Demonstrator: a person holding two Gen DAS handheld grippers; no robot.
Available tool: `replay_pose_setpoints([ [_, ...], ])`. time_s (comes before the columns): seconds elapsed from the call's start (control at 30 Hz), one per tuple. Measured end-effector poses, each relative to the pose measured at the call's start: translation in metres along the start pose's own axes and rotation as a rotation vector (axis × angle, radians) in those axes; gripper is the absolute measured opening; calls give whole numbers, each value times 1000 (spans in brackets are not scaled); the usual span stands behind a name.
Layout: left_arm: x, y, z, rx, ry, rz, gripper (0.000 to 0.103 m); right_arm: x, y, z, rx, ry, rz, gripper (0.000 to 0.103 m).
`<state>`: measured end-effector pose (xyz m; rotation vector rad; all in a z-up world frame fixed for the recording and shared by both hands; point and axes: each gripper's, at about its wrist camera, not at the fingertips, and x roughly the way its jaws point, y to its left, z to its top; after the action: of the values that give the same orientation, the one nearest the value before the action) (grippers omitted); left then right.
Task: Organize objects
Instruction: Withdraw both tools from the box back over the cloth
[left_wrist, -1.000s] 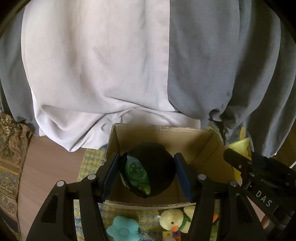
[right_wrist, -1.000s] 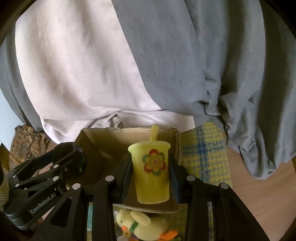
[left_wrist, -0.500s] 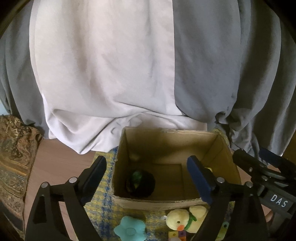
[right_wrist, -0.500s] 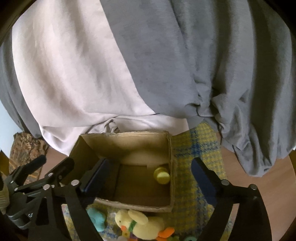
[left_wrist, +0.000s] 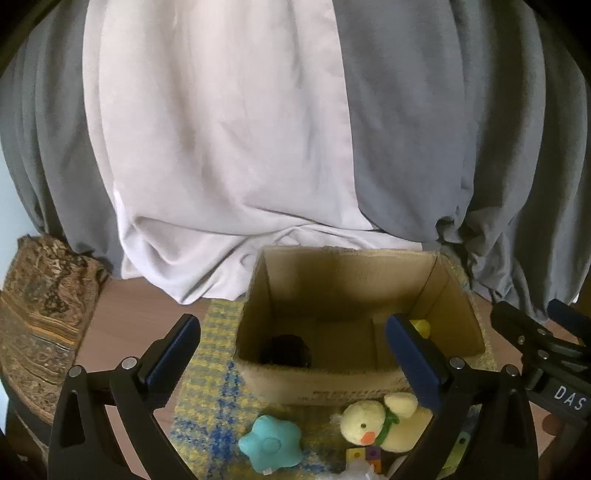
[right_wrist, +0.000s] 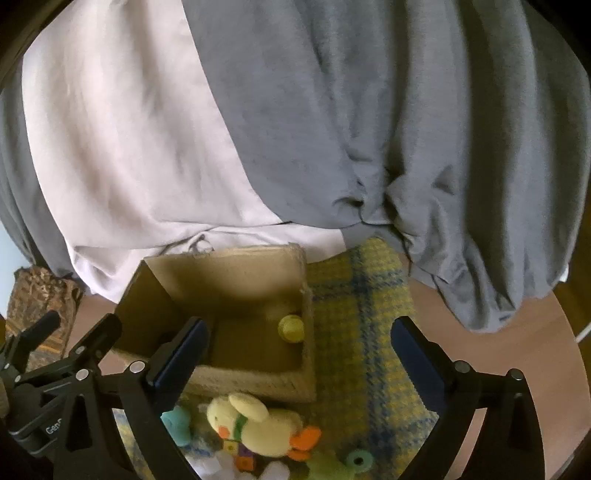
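Note:
An open cardboard box (left_wrist: 454, 302) stands on a yellow and blue checked mat (left_wrist: 210, 373); it also shows in the right wrist view (right_wrist: 221, 269). A dark round object (left_wrist: 286, 350) lies in its near left corner. A yellow cup (right_wrist: 291, 328) lies in its right side, partly seen in the left wrist view (left_wrist: 421, 326). My left gripper (left_wrist: 291, 354) is open and empty above the box's near edge. My right gripper (right_wrist: 299, 354) is open and empty, above the box's right wall.
In front of the box lie a yellow plush duck (left_wrist: 376, 424) (right_wrist: 258, 424), a teal star toy (left_wrist: 269, 445), small coloured blocks (right_wrist: 240, 456) and a green ring toy (right_wrist: 356, 459). Grey and white drapes (left_wrist: 258, 129) hang behind. A patterned cushion (left_wrist: 40, 317) sits at left.
Both grippers opened and pulled back and up. The dark round object and the yellow cup left the jaws and now lie inside the box.

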<state>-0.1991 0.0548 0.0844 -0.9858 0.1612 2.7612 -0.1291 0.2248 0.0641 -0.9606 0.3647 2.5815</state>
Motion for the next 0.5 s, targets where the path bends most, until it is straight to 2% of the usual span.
replay_pose_setpoints([
  [0.23,-14,-6,-27,-4,13,-8,102,-21,-8,-26,-6,-25,-31,102],
  [0.5,-23,-12,-63,-7,40,-10,102,-38,-28,-55,23,-26,-27,102],
])
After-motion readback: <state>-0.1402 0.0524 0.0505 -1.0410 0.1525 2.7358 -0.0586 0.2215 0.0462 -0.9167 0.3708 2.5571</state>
